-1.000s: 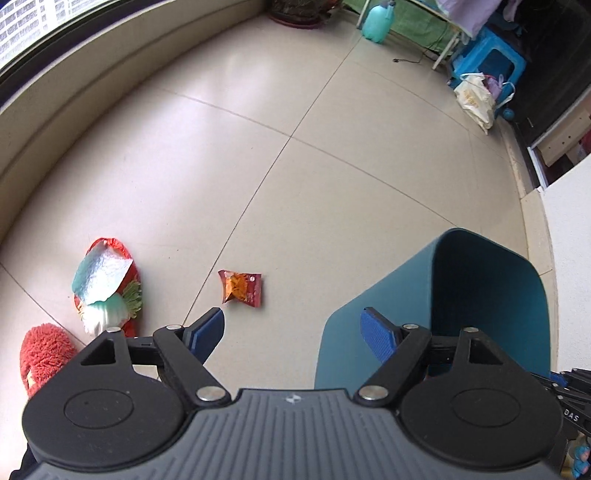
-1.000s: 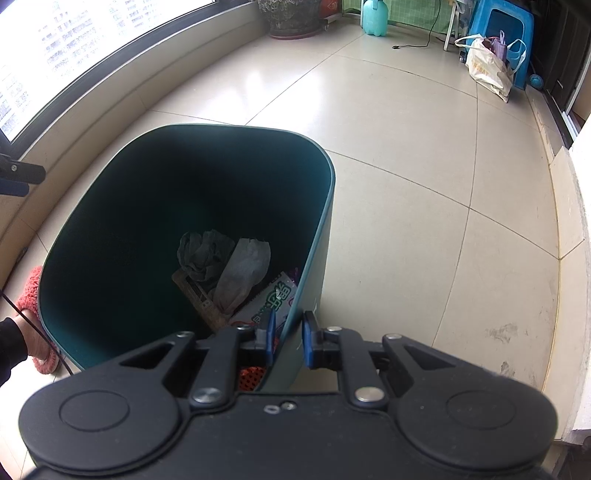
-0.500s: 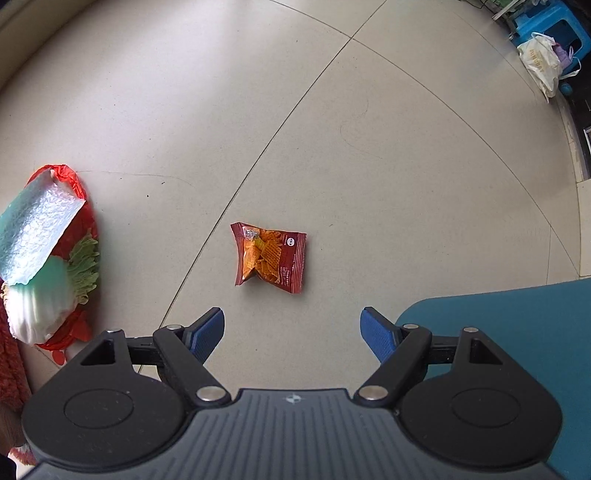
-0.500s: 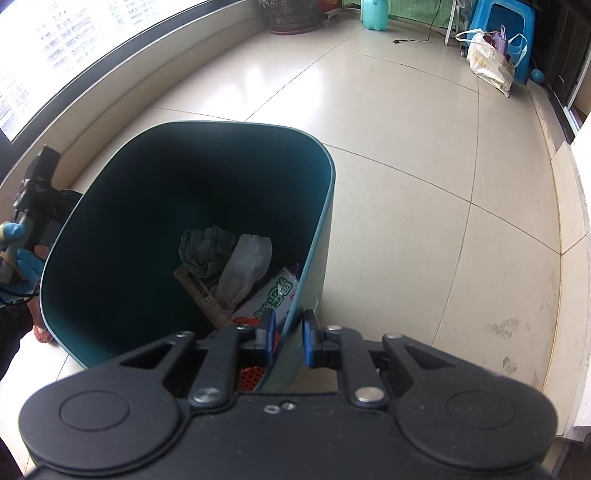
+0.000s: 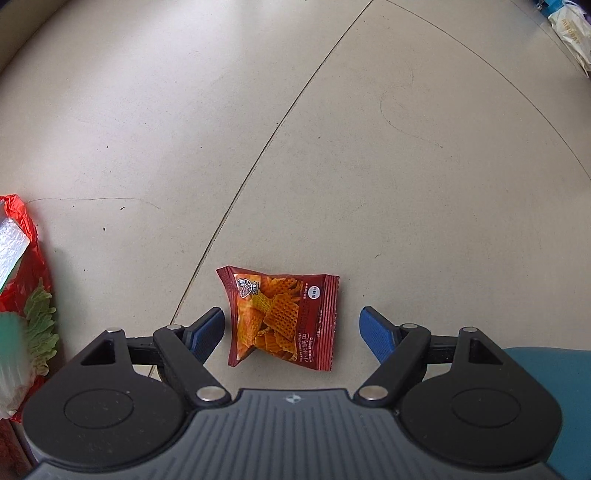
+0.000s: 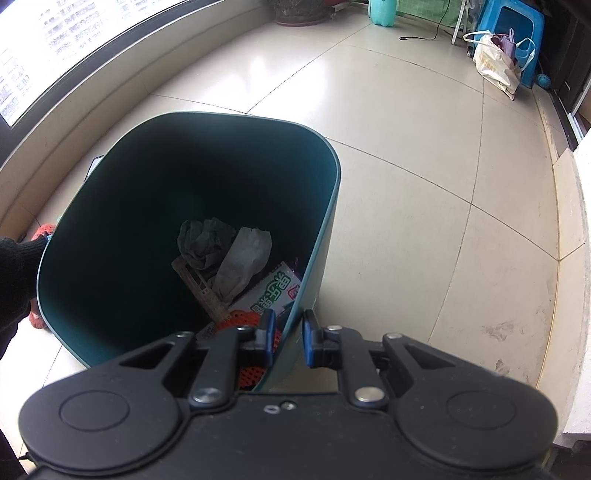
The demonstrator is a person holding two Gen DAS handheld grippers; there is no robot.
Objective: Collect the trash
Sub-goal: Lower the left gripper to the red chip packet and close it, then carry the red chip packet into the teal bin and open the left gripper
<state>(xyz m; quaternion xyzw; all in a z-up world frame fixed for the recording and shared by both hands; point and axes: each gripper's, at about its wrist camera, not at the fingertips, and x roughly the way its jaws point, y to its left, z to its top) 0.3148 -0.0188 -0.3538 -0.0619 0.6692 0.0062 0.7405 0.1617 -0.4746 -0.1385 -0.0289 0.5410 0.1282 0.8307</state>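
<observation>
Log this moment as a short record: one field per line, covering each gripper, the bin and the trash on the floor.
left gripper: jaws wide open, straddling the snack packet, not touching it
snack packet: red, lying flat on the tiled floor
right gripper: jaws shut on the bin wall
bin: teal, open top, holding crumpled paper and wrappers
other trash: red bag at the left edge of the left wrist view

One snack packet [image 5: 282,317], one teal bin [image 6: 321,236], two hand-held grippers, one blue stool [image 6: 517,22]

Glossy foil snack packet [image 5: 282,317]; smooth matt plastic bin [image 6: 317,236]; glossy tiled floor [image 6: 406,155].
</observation>
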